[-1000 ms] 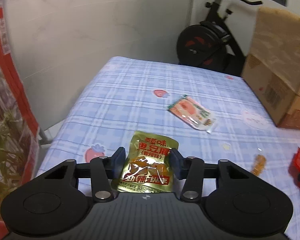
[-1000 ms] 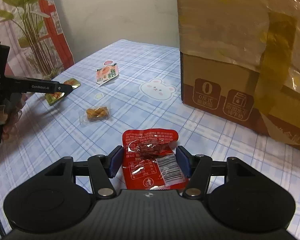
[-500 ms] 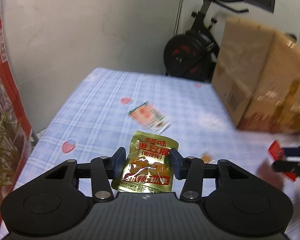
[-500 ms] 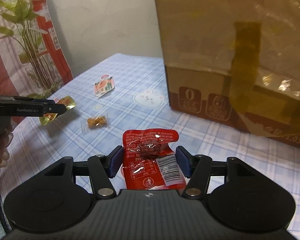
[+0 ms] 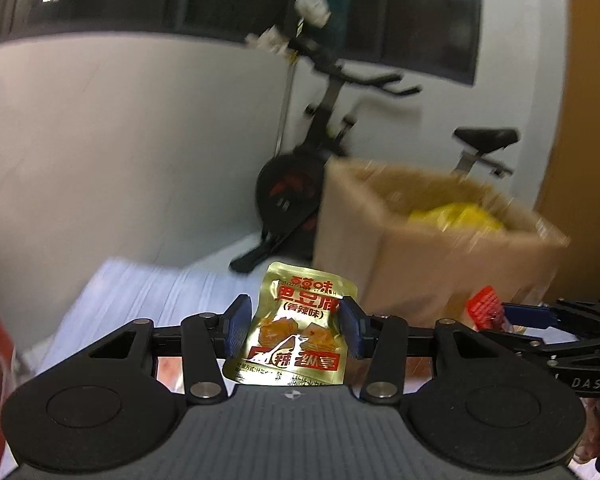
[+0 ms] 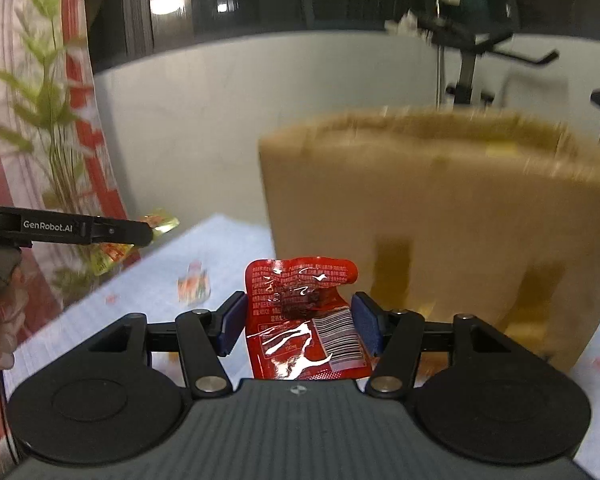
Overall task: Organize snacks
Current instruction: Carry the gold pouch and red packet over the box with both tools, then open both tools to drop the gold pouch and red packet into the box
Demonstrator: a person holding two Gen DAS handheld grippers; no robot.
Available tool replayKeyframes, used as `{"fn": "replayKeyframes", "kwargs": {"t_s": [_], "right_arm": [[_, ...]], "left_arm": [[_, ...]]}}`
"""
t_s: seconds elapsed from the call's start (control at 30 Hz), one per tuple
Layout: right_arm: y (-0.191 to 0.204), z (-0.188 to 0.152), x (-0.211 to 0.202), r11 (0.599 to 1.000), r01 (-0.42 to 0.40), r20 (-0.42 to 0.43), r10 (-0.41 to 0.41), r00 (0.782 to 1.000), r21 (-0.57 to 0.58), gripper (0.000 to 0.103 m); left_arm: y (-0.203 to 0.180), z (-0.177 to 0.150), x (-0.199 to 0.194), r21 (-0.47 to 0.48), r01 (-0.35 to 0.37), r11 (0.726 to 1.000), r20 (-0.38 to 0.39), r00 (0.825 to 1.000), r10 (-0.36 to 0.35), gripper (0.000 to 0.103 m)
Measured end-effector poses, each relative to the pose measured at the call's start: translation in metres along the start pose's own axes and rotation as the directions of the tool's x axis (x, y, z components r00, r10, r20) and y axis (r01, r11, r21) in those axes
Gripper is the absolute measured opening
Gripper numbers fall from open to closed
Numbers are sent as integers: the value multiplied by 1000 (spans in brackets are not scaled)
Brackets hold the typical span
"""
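My left gripper (image 5: 296,330) is shut on a gold snack packet (image 5: 296,330) and holds it up in the air, facing an open cardboard box (image 5: 432,248) with yellow packets inside. My right gripper (image 6: 298,322) is shut on a red snack packet (image 6: 300,312) and holds it raised in front of the same box (image 6: 440,216). In the left wrist view the right gripper (image 5: 512,316) with the red packet (image 5: 485,312) shows at the right. In the right wrist view the left gripper (image 6: 148,232) with the gold packet (image 6: 162,224) shows at the left.
The blue checked tablecloth (image 6: 140,292) lies below, with an orange-and-white snack packet (image 6: 194,286) on it. An exercise bike (image 5: 300,184) stands behind the box by the white wall. A red banner and a green plant (image 6: 56,120) are at the left.
Both grippers have lifted their packets well above the table and tilted upward toward the top of the cardboard box. The box opening has come into view. The views are motion-blurred.
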State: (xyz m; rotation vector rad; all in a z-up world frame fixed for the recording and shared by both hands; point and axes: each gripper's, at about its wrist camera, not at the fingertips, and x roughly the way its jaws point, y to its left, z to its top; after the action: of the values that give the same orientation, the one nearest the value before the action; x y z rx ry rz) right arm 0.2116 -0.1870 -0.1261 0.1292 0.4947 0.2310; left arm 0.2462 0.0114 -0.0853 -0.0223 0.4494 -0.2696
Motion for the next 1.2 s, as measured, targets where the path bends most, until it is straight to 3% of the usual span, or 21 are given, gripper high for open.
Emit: {"fn": "replayKeyframes", "kwargs": {"t_s": [0.2,0.27,0.3,0.53,0.8,0.87,0.93,1.03,1.2], "right_arm": [[-18,40,-20,999,24,110,-21,994,-29,60],[-28,53,-22,999,39,134,-34,990,-33,60],[-34,59,-22,998,47,143,-42,989,-31,60],[-81,79,-13,992,127,173,-123,977,-14,60],[-118,77,7,989,146,126,-146,981,8,60],[-122,77,9,990,142,125,-143,982,17,60],[-123,76,11,991,135,125,-137,983,26,60],[-120,74,12,992,126,124,-128,984,23,60],[-117,72,14,993,118,119,-121,986,28,60]], "left_arm": [[-39,48,6,13,76,997,88,993,-77,51],[-53,60,13,25,94,995,99,990,-96,47],[-61,66,20,32,107,994,98,989,-110,40],[-96,84,80,48,134,990,39,990,-136,39],[-77,87,99,29,103,994,-3,995,-103,39],[-71,89,89,22,105,994,2,994,-105,42],[-66,88,76,23,102,995,3,995,-102,57],[-63,83,69,30,101,994,-6,995,-101,70],[-60,65,74,14,83,996,-92,992,-81,70]]}}
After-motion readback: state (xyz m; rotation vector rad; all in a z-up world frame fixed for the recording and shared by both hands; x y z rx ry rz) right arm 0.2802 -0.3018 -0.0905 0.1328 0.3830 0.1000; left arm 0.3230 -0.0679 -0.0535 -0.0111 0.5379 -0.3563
